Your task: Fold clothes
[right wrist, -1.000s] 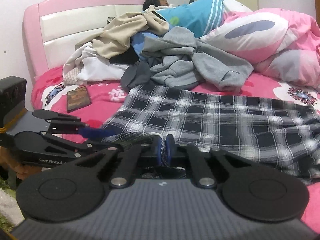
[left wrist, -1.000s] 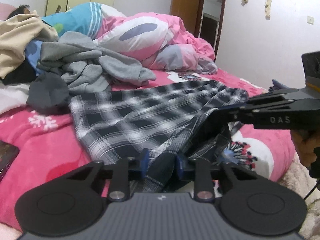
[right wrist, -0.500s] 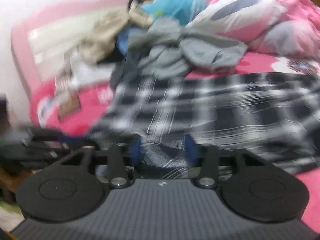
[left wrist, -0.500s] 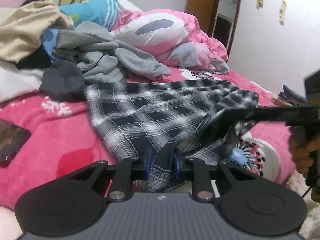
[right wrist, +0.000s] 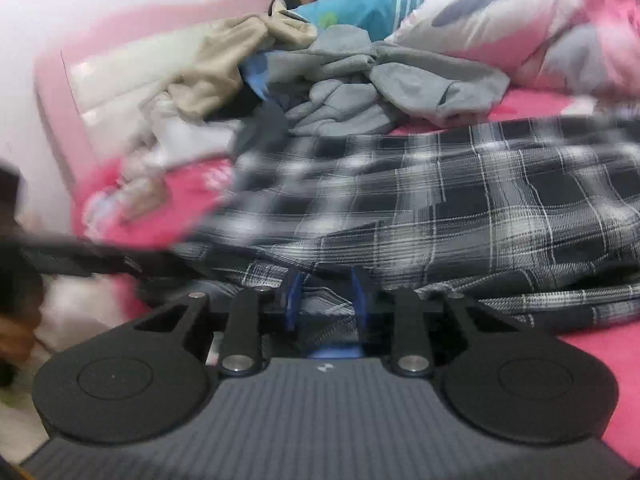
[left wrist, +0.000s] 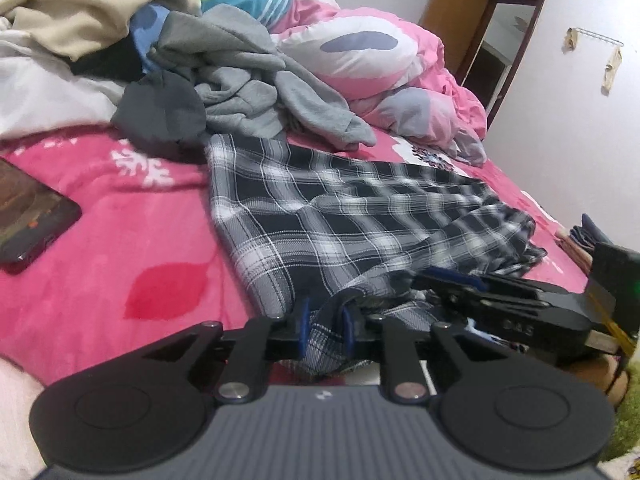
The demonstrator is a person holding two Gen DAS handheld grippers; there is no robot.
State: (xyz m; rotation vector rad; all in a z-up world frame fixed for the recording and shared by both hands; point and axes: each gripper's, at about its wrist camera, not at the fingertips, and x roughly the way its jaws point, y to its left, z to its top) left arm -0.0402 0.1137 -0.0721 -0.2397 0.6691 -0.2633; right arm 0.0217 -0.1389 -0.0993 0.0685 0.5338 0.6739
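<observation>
You're at the grab-and-spread stage w/ the plaid garment (left wrist: 360, 216): it lies flat across the pink bedspread (left wrist: 132, 240), near edge bunched at the mattress edge where both tools are working. Your left gripper (left wrist: 324, 326) is clenched on a bunched bit of that near hem; cloth fills the gap btw the blue pads (left wrist: 303, 322). Your right gripper (right wrist: 326, 300) sits just beside it along the same edge; its jaws are closing w/ plaid fabric between them, but the view is blurred, so I can't tell if the pads bite yet. My read: no fold is made so far, the piece is only being taken by its near edge. Next move prob. calls for a firm pinch on the right, then lifting both corners evenly and carrying them toward the far edge, keeping the hem taut so it doesn't sag in the middle. Watch the far side: the gray hoodie (left wrist: 256, 80) touches or overlaps the plaid's top edge, w/ a dark gray piece (left wrist: 160, 108) beside it and beige (left wrist: 92, 4) and white clothes piled behind. The pink duvet (left wrist: 360, 52) crowds the back right. A phone (left wrist: 28, 216) lies on the bedspread to the left, apart from the plaid. Someone is lying by the headboard (right wrist: 132, 64), so keep swings low.
</observation>
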